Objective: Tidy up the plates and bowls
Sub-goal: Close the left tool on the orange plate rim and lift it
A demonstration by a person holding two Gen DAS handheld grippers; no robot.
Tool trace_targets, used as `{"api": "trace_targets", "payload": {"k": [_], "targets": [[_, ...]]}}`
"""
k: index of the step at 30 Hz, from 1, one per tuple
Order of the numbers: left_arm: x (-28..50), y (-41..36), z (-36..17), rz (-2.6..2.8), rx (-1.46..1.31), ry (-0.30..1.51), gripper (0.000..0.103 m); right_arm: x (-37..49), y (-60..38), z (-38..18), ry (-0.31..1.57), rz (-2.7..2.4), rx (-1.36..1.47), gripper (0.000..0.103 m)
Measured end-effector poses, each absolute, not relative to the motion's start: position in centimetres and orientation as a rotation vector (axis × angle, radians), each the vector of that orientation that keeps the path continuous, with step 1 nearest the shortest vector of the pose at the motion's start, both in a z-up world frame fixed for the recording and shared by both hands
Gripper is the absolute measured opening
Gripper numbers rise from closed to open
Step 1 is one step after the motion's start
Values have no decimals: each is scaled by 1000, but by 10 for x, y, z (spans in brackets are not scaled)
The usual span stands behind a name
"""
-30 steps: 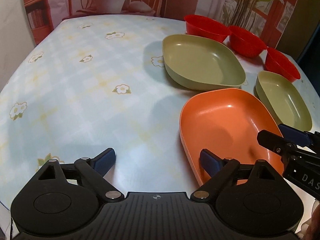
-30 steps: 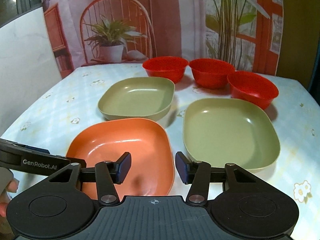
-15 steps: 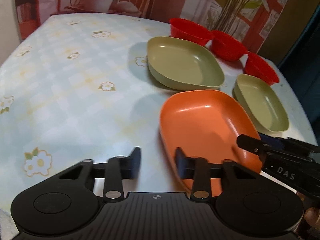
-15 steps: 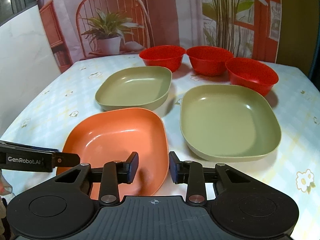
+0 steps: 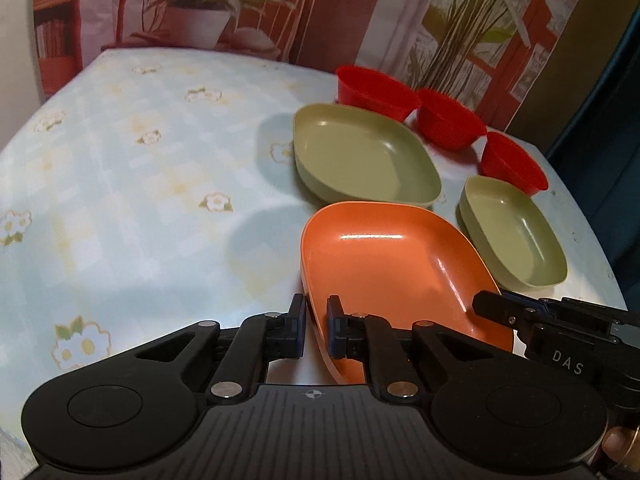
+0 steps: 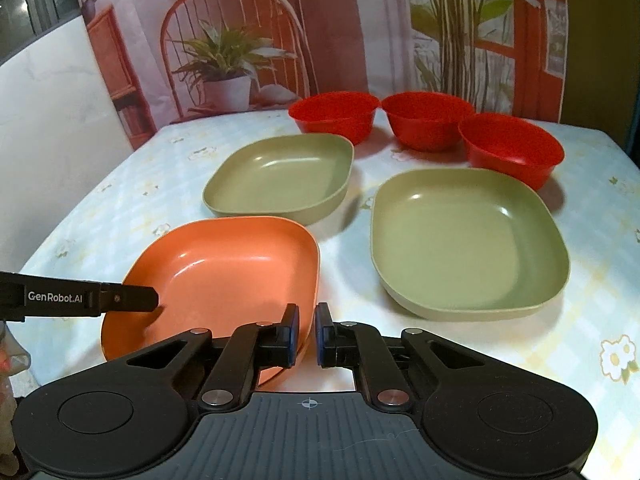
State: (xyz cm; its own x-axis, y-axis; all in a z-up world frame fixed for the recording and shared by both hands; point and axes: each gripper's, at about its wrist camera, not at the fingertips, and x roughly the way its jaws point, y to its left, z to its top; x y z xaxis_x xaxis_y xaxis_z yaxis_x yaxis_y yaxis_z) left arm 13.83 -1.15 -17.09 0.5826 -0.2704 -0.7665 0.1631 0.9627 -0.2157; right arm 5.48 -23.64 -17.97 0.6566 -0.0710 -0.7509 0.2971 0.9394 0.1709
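Note:
An orange square plate [image 5: 380,260] [image 6: 224,272] lies near the table's front edge. My left gripper [image 5: 316,328] is shut on its near left rim, one pad inside the plate and one outside. In the right wrist view the left gripper [image 6: 148,299] reaches in from the left edge. My right gripper [image 6: 307,336] is shut on the plate's near right rim, and the left wrist view shows that right gripper [image 5: 496,308] at the plate's right side. Two green plates [image 6: 280,172] [image 6: 464,236] lie behind the orange one.
Three red bowls [image 6: 336,114] [image 6: 428,120] [image 6: 512,148] stand in a row at the back. The flowered tablecloth [image 5: 120,200] is bare to the left of the dishes. A printed backdrop with a chair and plants hangs behind the table.
Both grippers went from open to shut on the orange plate's rim. The left gripper also shifted a little towards the plate's edge.

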Motion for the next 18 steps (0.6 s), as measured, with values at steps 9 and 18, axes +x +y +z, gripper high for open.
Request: {"api": "trace_targets", "payload": {"k": [9, 18], "targets": [[147, -11, -147, -291, -69, 827, 12, 58, -242, -158, 744, -203, 290, 8], [189, -13, -130, -307, -46, 805, 12, 93, -258, -141, 704, -192, 260, 8]]}}
